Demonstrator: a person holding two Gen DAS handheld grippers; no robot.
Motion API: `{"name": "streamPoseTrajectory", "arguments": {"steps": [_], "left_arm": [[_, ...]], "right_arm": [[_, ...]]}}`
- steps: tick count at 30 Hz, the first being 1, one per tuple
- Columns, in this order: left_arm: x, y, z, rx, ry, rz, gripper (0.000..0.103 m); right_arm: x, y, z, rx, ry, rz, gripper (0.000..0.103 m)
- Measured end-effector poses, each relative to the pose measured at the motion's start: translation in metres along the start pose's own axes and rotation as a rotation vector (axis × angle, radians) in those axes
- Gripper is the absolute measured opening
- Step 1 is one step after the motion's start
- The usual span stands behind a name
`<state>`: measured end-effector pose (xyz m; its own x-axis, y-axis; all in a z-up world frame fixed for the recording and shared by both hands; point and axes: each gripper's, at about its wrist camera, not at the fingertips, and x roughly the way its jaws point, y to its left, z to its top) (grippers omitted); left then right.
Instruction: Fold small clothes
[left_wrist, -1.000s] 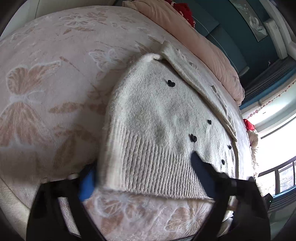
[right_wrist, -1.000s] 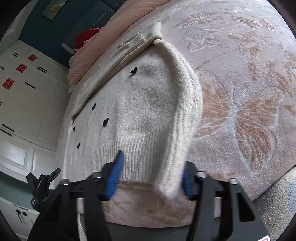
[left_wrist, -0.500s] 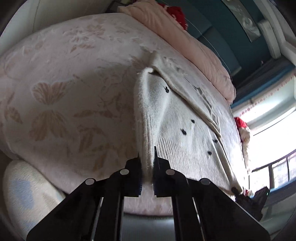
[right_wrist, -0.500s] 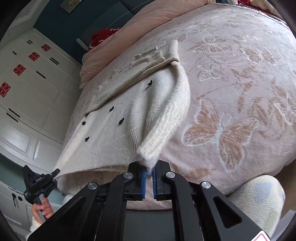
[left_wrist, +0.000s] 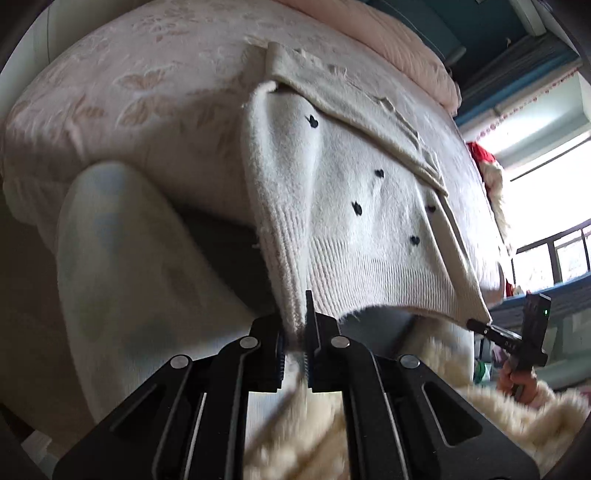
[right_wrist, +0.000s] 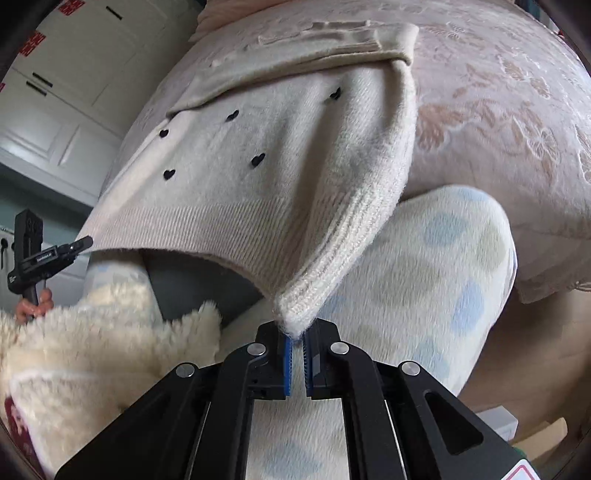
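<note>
A small cream knitted sweater (left_wrist: 362, 206) with black heart dots lies on the bed, its ribbed hem pulled off the near edge. My left gripper (left_wrist: 297, 347) is shut on the hem's left corner. My right gripper (right_wrist: 297, 347) is shut on the hem's right corner (right_wrist: 299, 317). The sweater (right_wrist: 258, 155) stretches between them, its folded sleeves lying across the far part. The right gripper also shows in the left wrist view (left_wrist: 517, 339), and the left gripper in the right wrist view (right_wrist: 40, 254).
The bed (left_wrist: 155, 85) has a pink butterfly-pattern cover, with a pink quilt (left_wrist: 388, 33) at the far side. The person's dotted fleece legs (right_wrist: 424, 280) and fluffy sleeves (right_wrist: 92, 354) are below the bed edge. White cabinets (right_wrist: 66, 92) stand at the left.
Both grippers closed on the hem corners and drew the sweater back toward the bed's near edge, so the hem now hangs past it.
</note>
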<state>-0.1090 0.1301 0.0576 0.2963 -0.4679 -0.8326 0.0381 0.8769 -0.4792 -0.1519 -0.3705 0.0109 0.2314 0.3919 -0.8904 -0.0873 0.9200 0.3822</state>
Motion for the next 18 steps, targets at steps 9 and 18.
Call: {"name": "streamPoseTrajectory", "arguments": {"steps": [9,18], "left_arm": [[-0.066,-0.039,0.058,0.063,-0.181,-0.079,0.007],[0.040,-0.074,0.250,0.111,-0.368,0.068,0.011]], "right_arm": [[-0.093,0.004,0.047,0.008,-0.263,0.065,0.004],[-0.045,-0.061,0.225,0.220,-0.580,0.095,0.008]]}}
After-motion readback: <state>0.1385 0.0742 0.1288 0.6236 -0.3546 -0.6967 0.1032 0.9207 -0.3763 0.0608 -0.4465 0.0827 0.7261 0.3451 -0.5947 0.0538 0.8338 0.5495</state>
